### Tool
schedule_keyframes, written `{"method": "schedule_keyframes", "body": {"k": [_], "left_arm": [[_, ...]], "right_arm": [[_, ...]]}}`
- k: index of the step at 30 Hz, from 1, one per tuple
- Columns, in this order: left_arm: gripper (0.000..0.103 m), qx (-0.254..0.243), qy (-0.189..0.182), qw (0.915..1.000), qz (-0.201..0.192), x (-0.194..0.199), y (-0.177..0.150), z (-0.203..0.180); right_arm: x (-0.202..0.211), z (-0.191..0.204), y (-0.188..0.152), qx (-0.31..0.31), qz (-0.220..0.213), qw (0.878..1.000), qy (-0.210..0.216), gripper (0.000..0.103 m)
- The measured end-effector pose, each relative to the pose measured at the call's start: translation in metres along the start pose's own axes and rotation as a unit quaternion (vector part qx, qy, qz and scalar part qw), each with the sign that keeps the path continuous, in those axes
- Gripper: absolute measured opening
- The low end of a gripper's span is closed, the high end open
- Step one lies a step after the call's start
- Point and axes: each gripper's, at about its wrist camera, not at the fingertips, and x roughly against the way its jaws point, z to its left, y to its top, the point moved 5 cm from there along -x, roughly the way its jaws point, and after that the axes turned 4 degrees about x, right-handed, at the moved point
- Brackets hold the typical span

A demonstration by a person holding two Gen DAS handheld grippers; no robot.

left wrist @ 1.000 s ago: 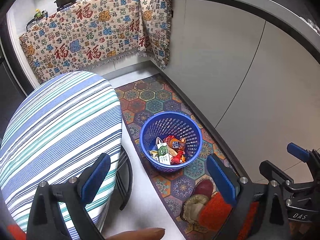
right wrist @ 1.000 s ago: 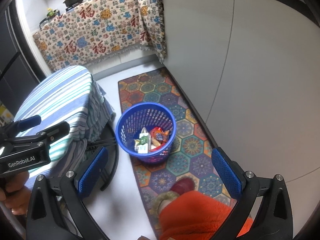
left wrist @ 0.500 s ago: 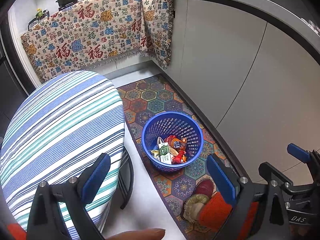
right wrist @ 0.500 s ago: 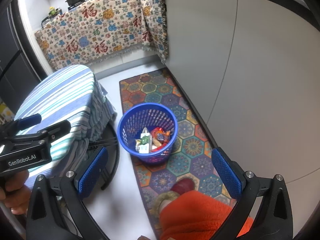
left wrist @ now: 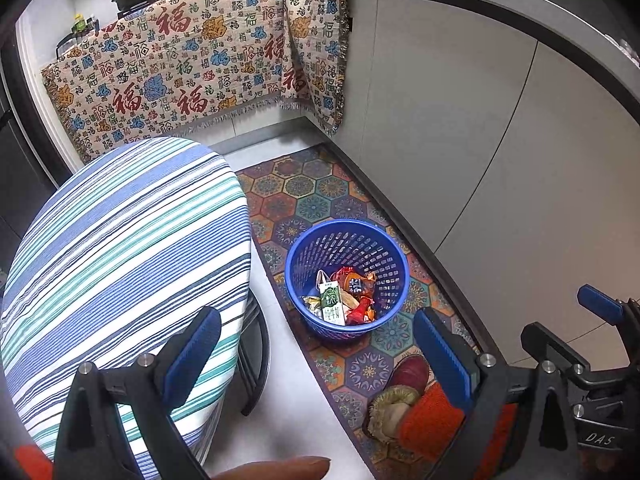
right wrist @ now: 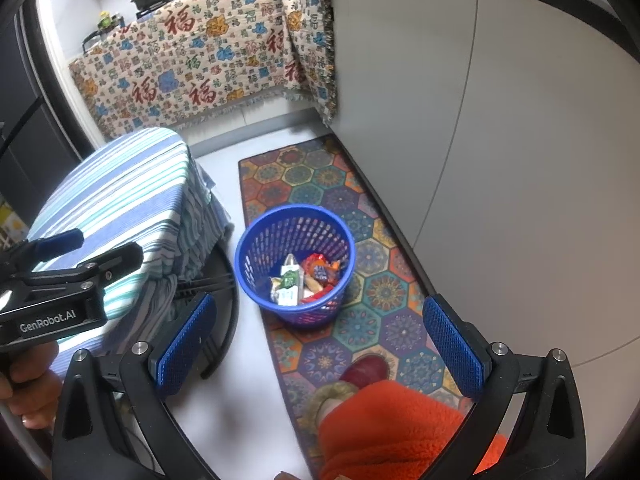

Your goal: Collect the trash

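A blue plastic basket [left wrist: 394, 258] stands on the patterned floor mat; it also shows in the right wrist view [right wrist: 256, 236]. Inside lie a green and white drink carton [left wrist: 332, 305], red and orange wrappers [left wrist: 358, 284] and other small packets. My left gripper [left wrist: 316, 348] is open and empty, held high above the floor with the basket between and beyond its fingers. My right gripper [right wrist: 318, 340] is open and empty, also high above the floor just short of the basket. The left gripper also shows at the left edge of the right wrist view [right wrist: 52, 264].
A round table with a blue and green striped cloth [left wrist: 120, 248] stands left of the basket. Grey cabinet fronts [left wrist: 460, 140] run along the right. A patterned cloth [left wrist: 180, 64] hangs over the back counter. My red slipper [right wrist: 366, 370] and orange trouser leg are on the mat.
Both views have pulled back and up slightly, so the basket sits a little farther off. Both grippers stay open and empty.
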Motion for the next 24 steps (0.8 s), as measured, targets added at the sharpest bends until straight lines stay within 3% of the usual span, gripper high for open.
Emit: {"method": "schedule_keyframes", "body": {"k": [24], "left_arm": [[0.098,0.0,0.0,1.0,0.002,0.0001,0.0011,-0.0016]], "right_arm": [[-0.0009,0.0014,0.0002,0.002,0.004,1.0,0.001,0.103]]}}
